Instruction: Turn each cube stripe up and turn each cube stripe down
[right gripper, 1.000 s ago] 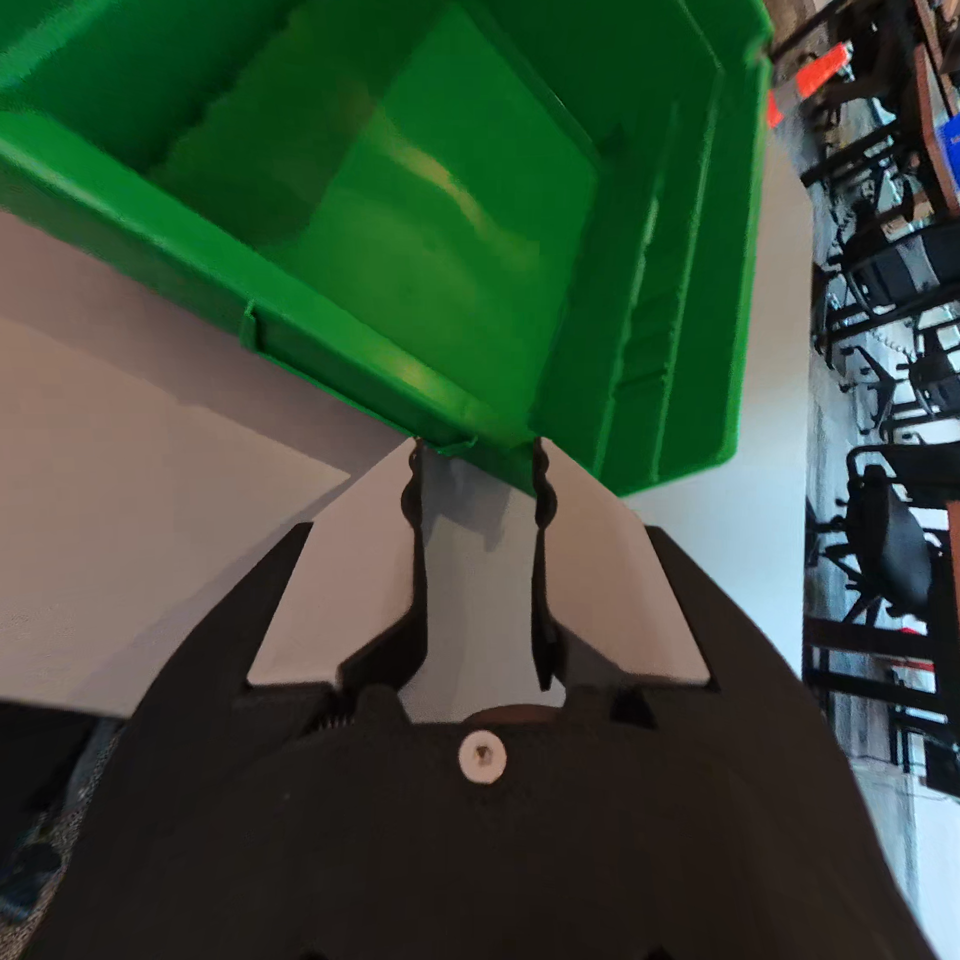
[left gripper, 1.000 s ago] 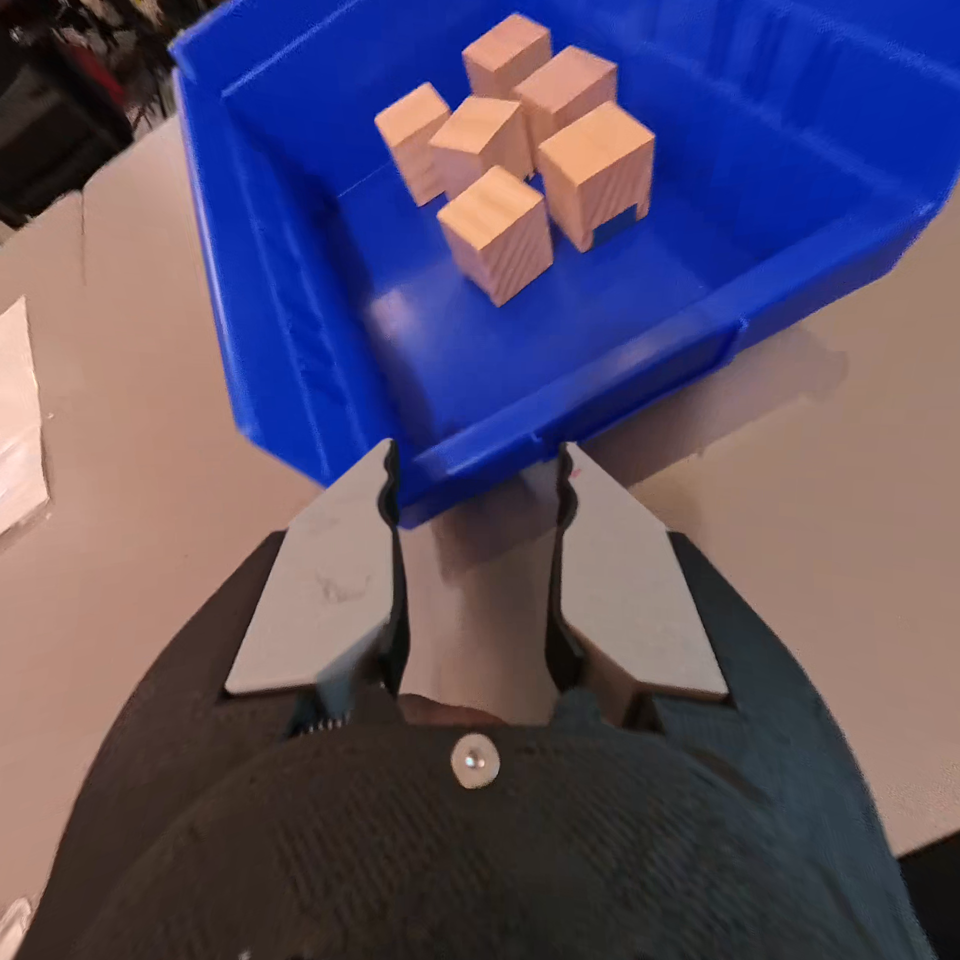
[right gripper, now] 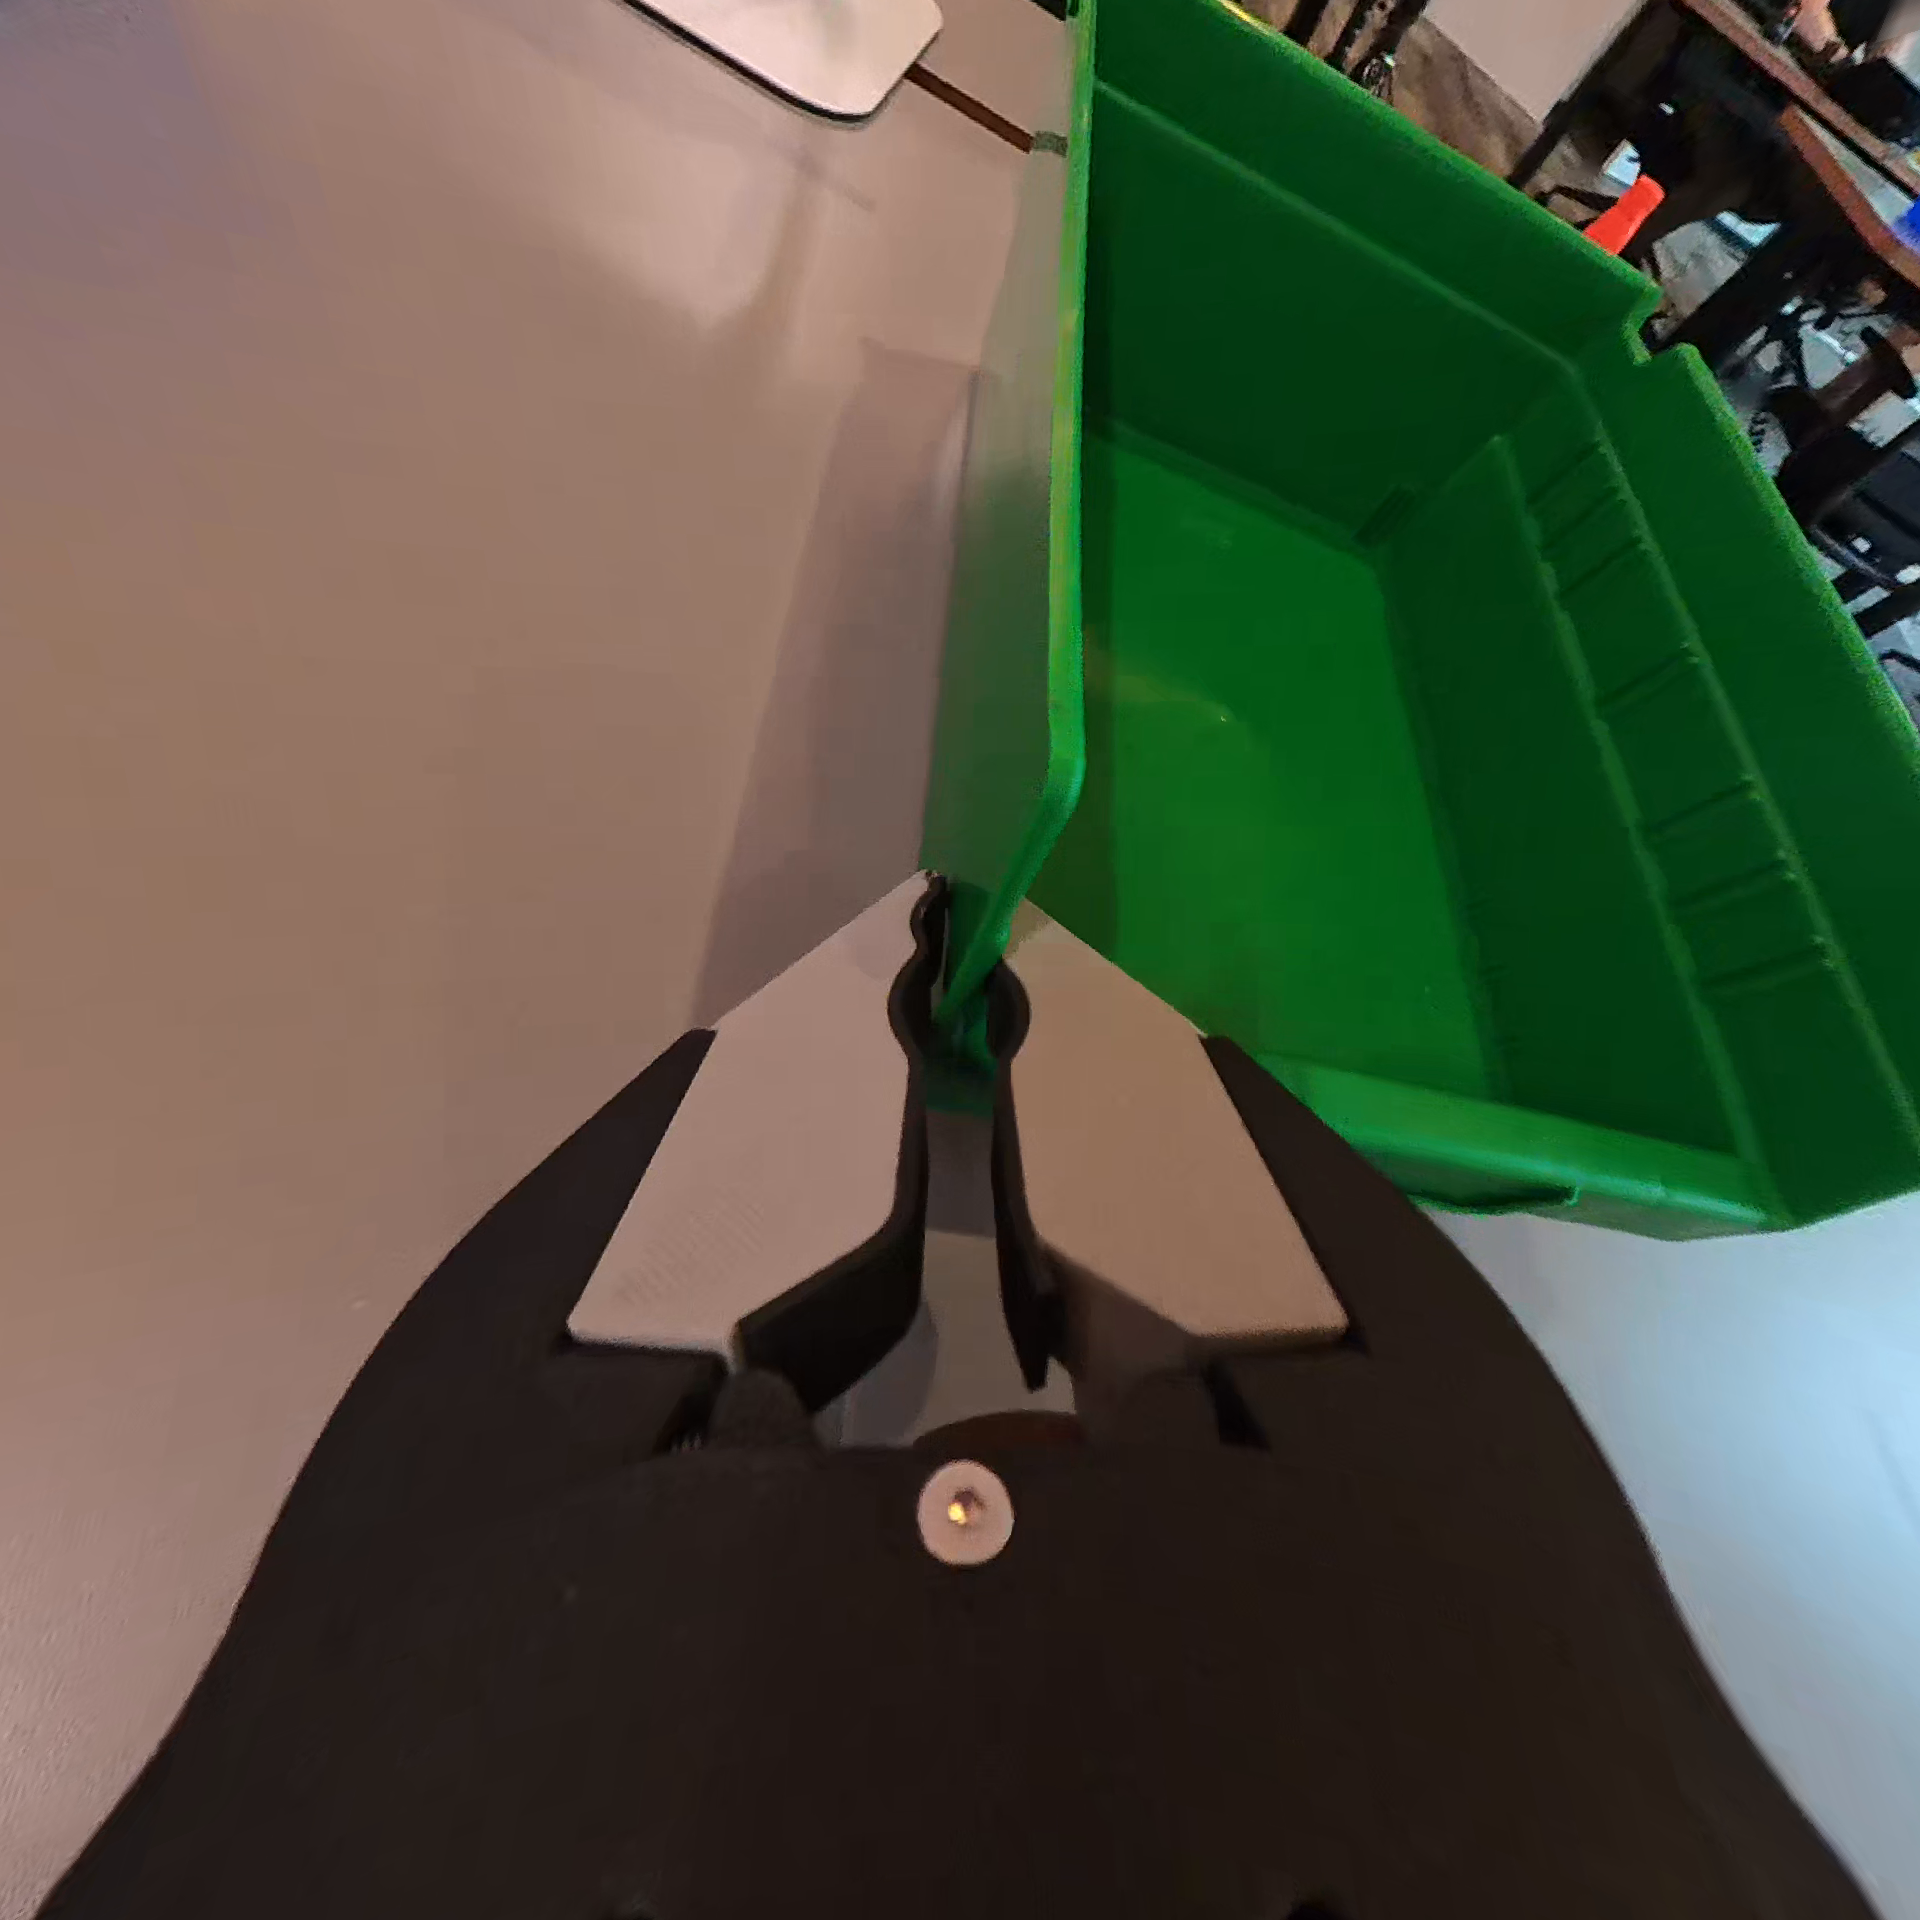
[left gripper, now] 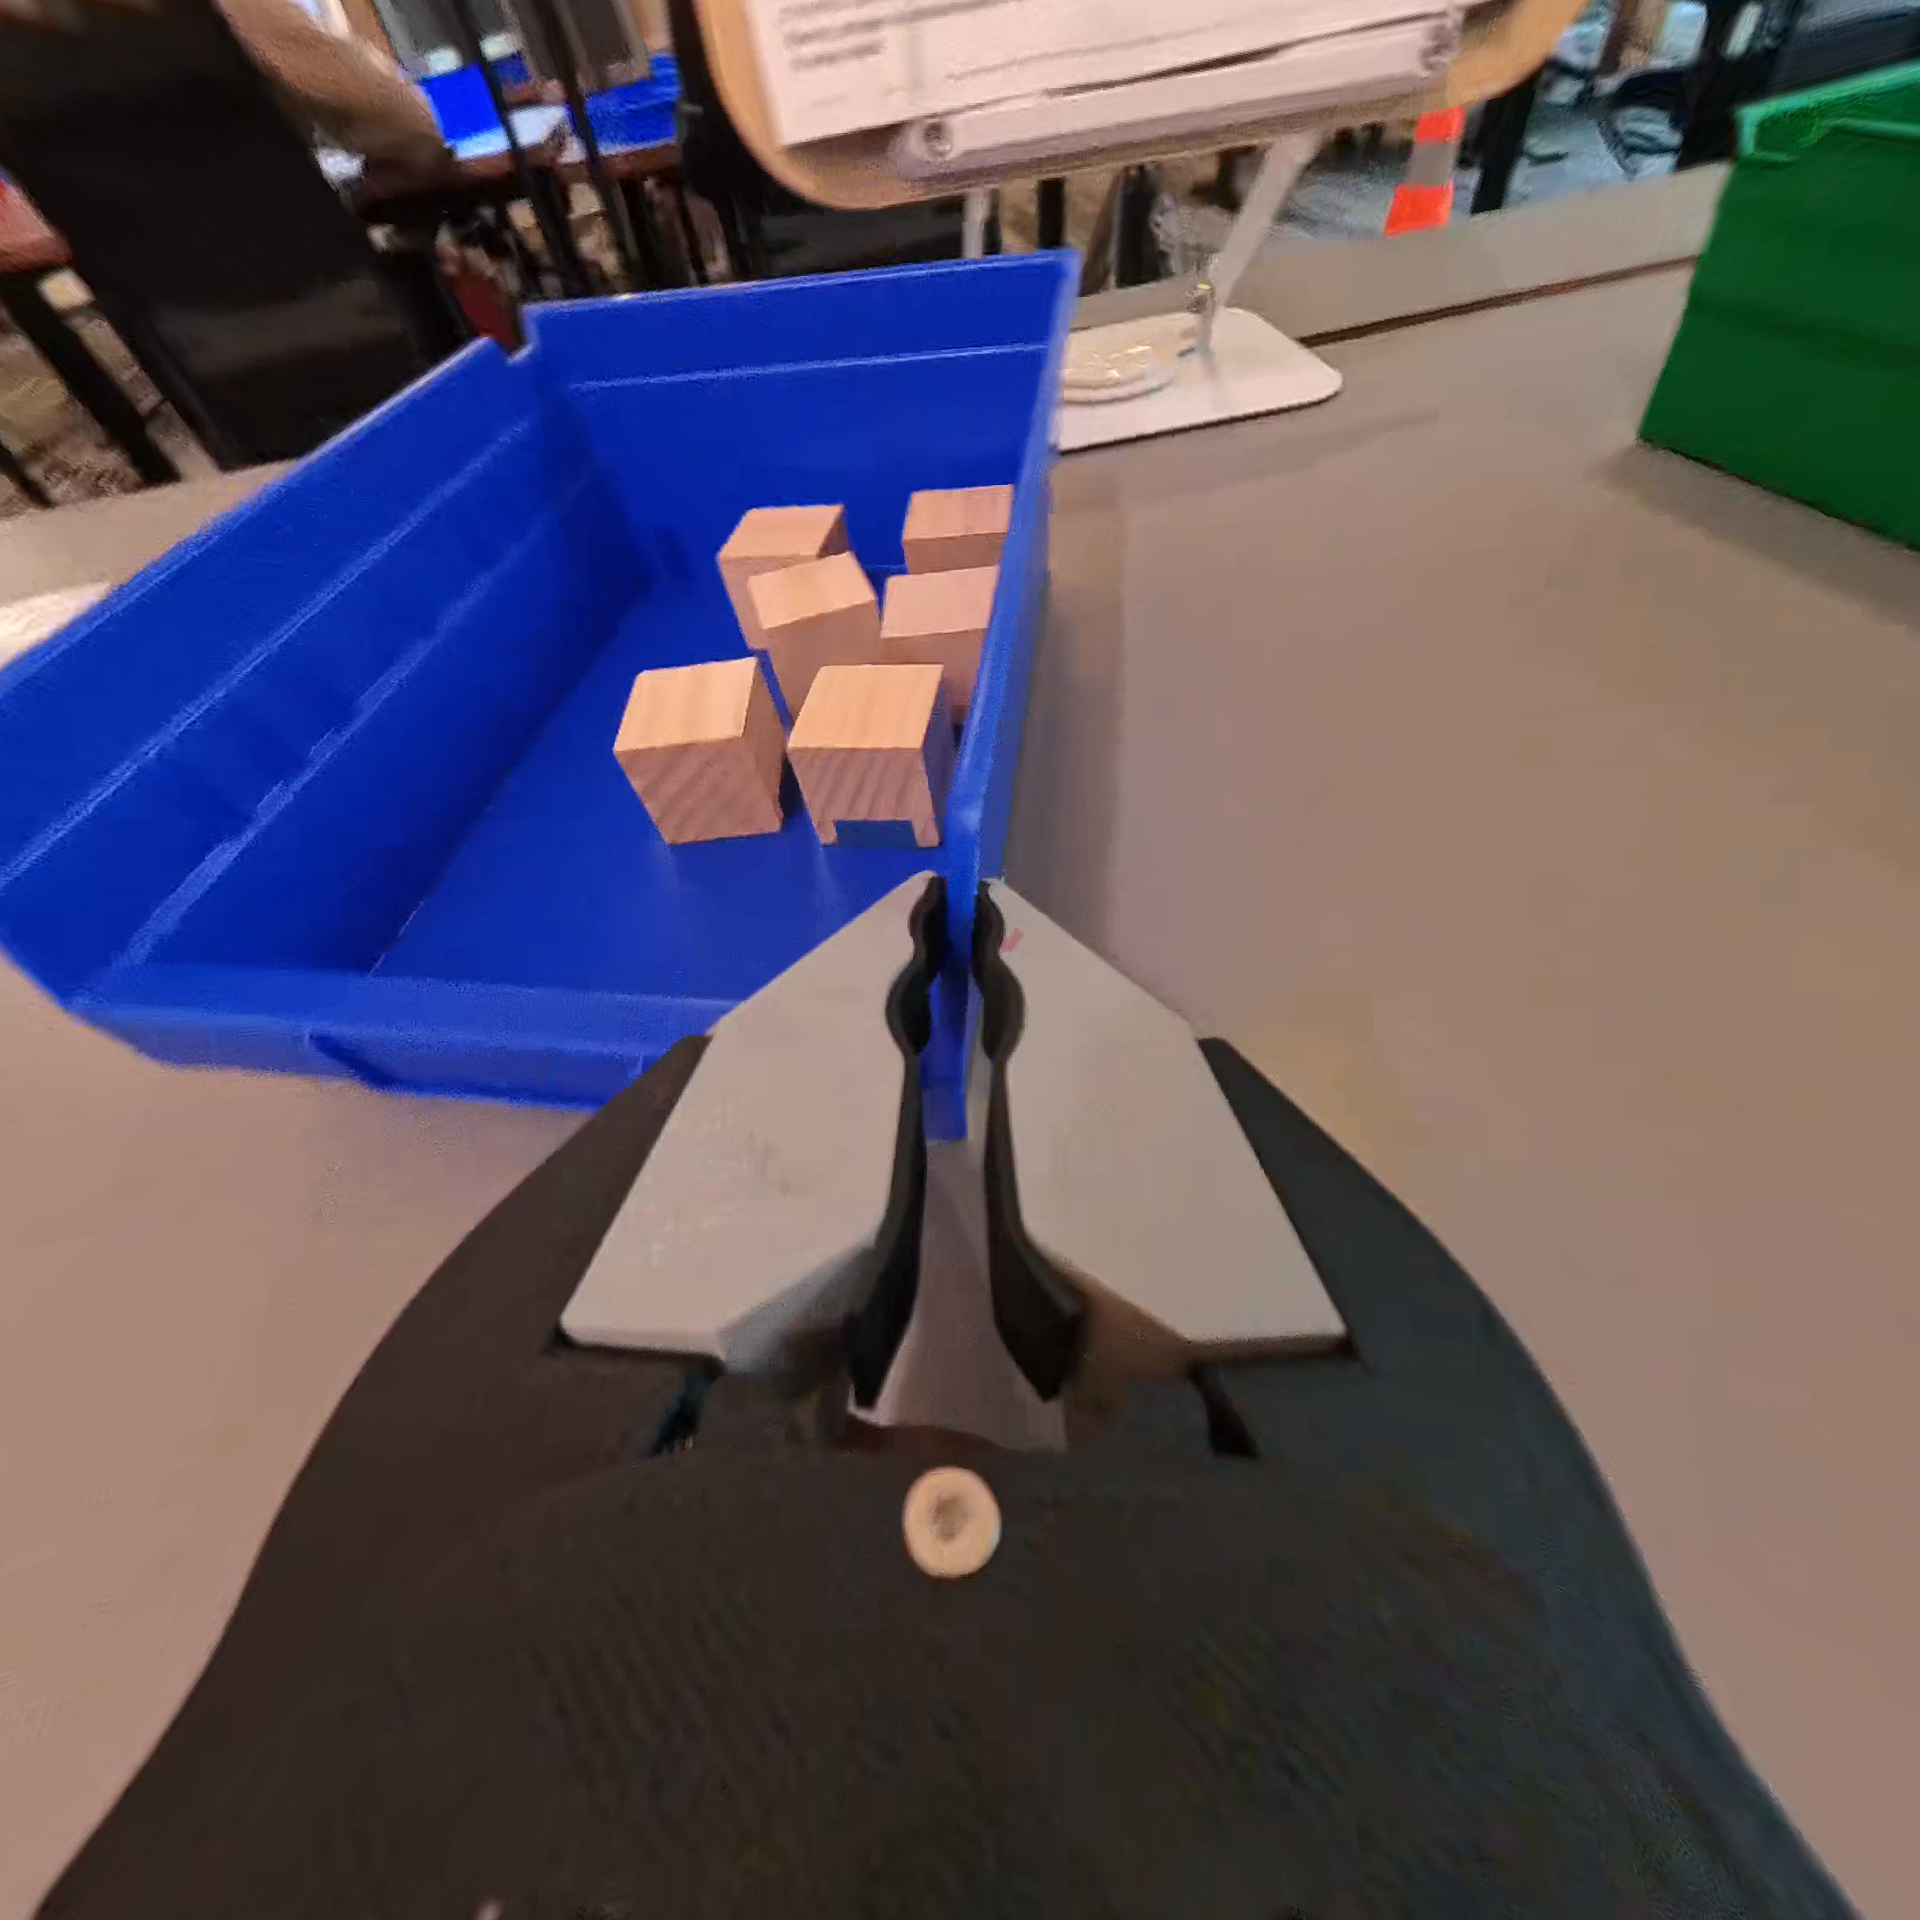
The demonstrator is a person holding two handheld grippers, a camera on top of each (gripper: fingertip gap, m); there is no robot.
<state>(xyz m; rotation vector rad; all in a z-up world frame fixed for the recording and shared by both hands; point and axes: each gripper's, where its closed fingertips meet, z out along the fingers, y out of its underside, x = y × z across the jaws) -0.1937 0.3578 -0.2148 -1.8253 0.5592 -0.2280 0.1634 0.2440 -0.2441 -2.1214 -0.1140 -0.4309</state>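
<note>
Pinching the blue bin [left gripper: 312, 665] wall, left gripper [left gripper: 961, 909] faces six cubes [left gripper: 810, 644]; right gripper [right gripper: 966, 935] pinches the green bin [right gripper: 1558, 727].

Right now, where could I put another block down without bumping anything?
The green bin shows nothing inside, so its whole floor is free. The blue bin has open floor along its left wall. Its right side is crowded: six wooden blocks cluster there. The grey table between the bins is bare too.
</note>
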